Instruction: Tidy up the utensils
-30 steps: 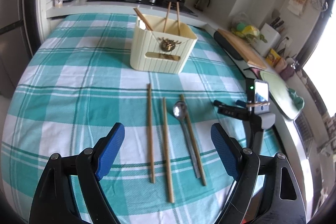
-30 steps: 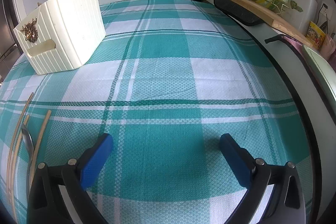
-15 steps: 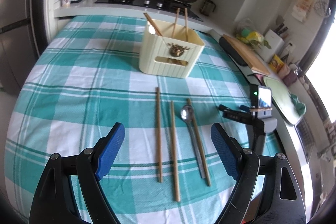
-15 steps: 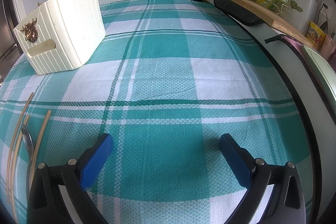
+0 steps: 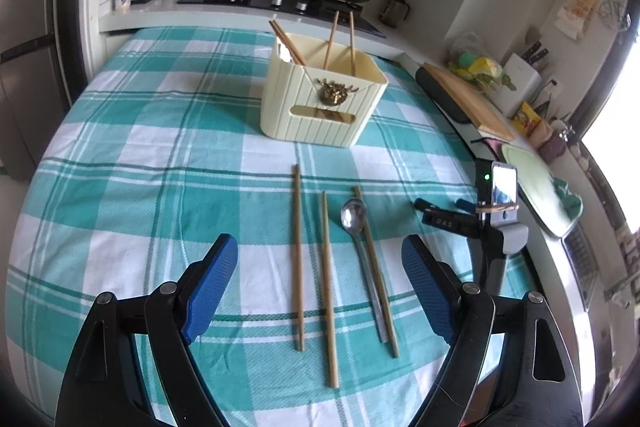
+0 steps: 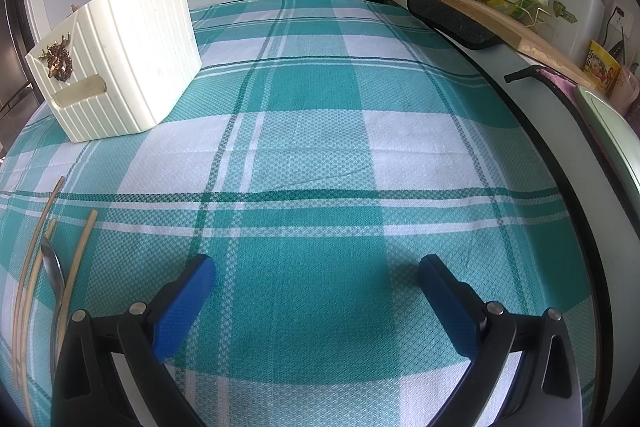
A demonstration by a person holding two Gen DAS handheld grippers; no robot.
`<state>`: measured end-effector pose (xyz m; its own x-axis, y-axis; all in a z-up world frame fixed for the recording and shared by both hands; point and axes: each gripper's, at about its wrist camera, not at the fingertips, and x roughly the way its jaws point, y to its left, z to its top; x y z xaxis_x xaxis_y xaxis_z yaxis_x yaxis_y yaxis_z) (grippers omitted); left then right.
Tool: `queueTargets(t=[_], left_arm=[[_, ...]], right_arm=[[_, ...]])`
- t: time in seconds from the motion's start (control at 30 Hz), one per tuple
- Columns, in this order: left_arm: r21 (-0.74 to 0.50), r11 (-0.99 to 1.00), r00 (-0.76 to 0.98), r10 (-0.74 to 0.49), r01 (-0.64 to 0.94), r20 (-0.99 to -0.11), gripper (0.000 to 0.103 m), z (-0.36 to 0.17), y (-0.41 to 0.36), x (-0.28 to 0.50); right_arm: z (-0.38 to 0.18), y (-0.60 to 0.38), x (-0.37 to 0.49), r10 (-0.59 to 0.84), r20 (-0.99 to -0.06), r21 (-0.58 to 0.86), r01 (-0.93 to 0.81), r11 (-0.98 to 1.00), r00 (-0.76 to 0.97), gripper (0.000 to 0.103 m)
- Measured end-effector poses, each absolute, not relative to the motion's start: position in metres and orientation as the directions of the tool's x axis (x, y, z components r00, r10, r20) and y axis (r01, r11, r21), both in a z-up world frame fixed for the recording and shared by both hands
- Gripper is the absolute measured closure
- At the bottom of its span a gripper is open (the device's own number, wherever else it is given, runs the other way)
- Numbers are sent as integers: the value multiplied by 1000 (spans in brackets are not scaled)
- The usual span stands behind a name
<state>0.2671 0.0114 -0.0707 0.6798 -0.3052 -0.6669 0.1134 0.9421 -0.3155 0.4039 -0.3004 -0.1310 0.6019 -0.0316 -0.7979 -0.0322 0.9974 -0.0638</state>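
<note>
- Left gripper [image 5: 320, 267] tilts down over three chopsticks [image 5: 298, 259] and a spoon [image 5: 354, 215], jaws apart, empty.
- Right gripper [image 6: 316, 287] hovers over bare tablecloth [image 6: 320, 87], jaws apart.
- Cream holder [image 5: 320, 107] stands beyond.

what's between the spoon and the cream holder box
Only bare checked tablecloth separates the spoon from the cream holder box, shown in the left wrist view.

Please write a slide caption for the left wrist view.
Open left hand-held gripper above three chopsticks and a spoon; cream holder behind.
</note>
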Motion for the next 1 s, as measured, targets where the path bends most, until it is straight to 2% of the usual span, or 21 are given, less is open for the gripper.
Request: queueTargets(t=[1.0], left_arm=[[-321,941,667,-306,105,-679,18,-79,12,267]], right_arm=[[-131,-300,404,-31,-798,-63,-32,997,602,0]])
